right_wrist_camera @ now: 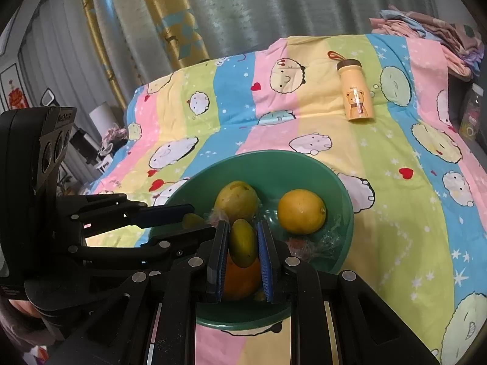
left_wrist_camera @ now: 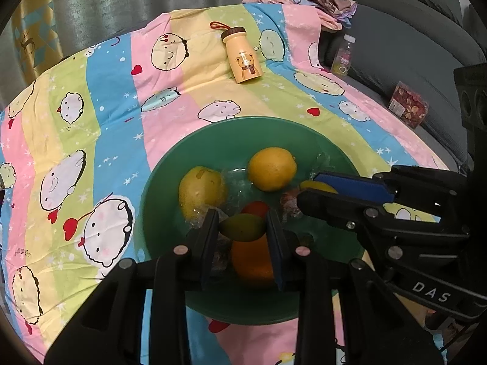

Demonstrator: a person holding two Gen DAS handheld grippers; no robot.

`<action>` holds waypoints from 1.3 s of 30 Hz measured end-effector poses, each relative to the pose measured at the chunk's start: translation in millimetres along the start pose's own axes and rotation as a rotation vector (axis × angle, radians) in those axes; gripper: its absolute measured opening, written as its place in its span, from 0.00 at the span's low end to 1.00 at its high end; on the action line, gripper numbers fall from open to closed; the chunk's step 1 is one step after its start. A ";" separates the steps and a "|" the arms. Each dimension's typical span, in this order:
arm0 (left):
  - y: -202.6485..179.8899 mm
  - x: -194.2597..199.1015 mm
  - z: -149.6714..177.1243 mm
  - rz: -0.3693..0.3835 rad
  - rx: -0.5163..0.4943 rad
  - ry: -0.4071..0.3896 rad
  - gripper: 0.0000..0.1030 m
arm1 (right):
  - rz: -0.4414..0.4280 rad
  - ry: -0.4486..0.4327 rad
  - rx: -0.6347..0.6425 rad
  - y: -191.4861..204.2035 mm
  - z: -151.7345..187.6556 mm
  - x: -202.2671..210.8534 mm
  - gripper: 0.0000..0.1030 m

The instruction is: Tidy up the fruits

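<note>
a green bowl [left_wrist_camera: 170, 179] sits near the front edge of a table under a striped cartoon cloth [left_wrist_camera: 100, 115], grey curtains [right_wrist_camera: 274, 3] behind. both grippers reach into it: the left gripper [left_wrist_camera: 243, 228] is clamped on a small green-yellow mango [left_wrist_camera: 242, 227], the right gripper [right_wrist_camera: 243, 243] on another small mango [right_wrist_camera: 242, 242]. a bear bottle [left_wrist_camera: 243, 57] lies toward the far edge.

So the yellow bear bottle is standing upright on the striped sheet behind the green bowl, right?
Not quite. The bear bottle is lying on its side, not standing upright, as the left wrist view shows. The rest holds: it rests on the striped sheet behind the green bowl.
</note>
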State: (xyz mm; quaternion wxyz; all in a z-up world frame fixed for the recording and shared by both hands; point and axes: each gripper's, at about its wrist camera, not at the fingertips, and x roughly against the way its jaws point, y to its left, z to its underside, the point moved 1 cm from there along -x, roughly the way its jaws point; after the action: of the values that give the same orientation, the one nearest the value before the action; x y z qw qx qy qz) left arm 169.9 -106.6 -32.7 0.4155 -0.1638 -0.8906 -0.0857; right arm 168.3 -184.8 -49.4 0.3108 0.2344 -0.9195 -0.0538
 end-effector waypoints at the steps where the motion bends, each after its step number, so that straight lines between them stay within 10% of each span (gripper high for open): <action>1: 0.3 -0.8 0.0 0.000 -0.001 0.004 0.30 | 0.000 0.003 0.001 0.0 -0.4 -0.6 0.20; 39: 3.2 -15.2 1.2 -0.025 -0.028 0.084 0.30 | 0.009 0.034 0.013 -1.2 0.0 -6.7 0.20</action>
State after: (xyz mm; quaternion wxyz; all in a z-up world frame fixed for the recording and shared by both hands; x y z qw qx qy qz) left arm 179.4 -106.6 -45.1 0.4490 -0.1545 -0.8731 -0.1103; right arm 173.4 -182.7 -53.4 0.3251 0.2334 -0.9154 -0.0424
